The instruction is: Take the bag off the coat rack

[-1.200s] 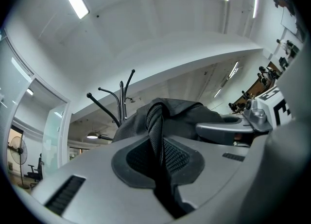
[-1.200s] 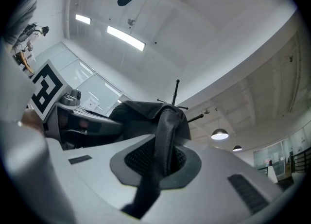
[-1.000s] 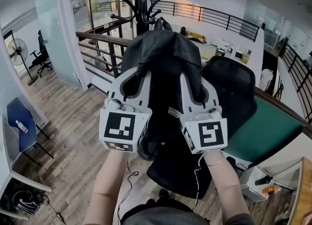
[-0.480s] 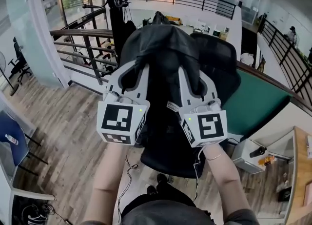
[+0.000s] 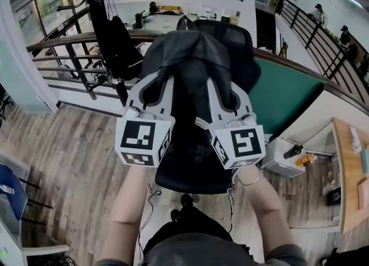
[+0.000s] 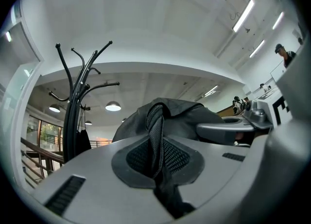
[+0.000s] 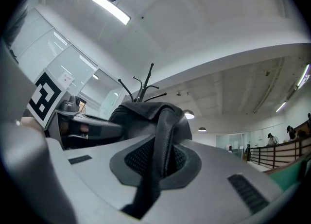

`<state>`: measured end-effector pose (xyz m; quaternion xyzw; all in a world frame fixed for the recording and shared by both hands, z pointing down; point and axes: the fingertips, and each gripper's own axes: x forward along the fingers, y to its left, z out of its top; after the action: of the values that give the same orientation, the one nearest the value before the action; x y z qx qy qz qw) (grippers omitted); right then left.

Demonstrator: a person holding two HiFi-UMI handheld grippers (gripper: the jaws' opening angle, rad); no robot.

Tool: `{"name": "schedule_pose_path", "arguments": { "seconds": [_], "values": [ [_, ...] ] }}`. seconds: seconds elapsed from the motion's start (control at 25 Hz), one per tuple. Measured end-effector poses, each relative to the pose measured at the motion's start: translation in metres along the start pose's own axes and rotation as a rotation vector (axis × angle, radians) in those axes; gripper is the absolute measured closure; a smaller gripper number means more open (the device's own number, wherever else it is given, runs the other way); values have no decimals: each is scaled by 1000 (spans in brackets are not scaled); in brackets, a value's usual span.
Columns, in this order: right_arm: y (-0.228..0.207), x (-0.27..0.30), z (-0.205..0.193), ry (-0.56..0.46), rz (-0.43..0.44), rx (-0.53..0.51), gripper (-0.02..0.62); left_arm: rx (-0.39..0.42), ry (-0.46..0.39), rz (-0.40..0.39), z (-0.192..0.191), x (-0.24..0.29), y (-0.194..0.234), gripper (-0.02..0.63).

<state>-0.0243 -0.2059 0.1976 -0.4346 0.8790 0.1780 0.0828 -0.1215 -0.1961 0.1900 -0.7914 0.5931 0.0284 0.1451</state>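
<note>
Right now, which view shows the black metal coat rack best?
Left gripper view: the black metal coat rack shows pole and curved hooks clearly. Head view crops its top; right gripper view shows only tiny hooks.

I found the coat rack (image 5: 98, 22) well left of the bag (image 5: 190, 63); an office chair (image 5: 239, 51) crowded close behind, the railing (image 5: 57, 38) beyond.

The left gripper (image 6: 156, 145) clamps a black mesh strap (image 6: 154, 121) of a dark bag (image 6: 192, 116); a black coat rack (image 6: 73, 116) stands apart at left.
</note>
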Motion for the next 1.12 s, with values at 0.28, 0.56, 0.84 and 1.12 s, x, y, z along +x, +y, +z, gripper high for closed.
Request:
{"name": "schedule_pose_path", "arguments": {
  "seconds": [0.28, 0.56, 0.84, 1.12],
  "values": [
    [-19, -12, -43, 101, -43, 49, 572, -82, 60, -61, -43, 20, -23, 563],
    [-36, -14, -100, 188, -77, 125, 574, -136, 135, -114, -96, 43, -38, 565],
    [-48, -15, -155, 278, -102, 182, 574, -180, 203, -152, -146, 62, -49, 565],
    [-57, -19, -215, 379, -129, 234, 574, -230, 292, -197, -204, 79, -62, 565]
  ]
}}
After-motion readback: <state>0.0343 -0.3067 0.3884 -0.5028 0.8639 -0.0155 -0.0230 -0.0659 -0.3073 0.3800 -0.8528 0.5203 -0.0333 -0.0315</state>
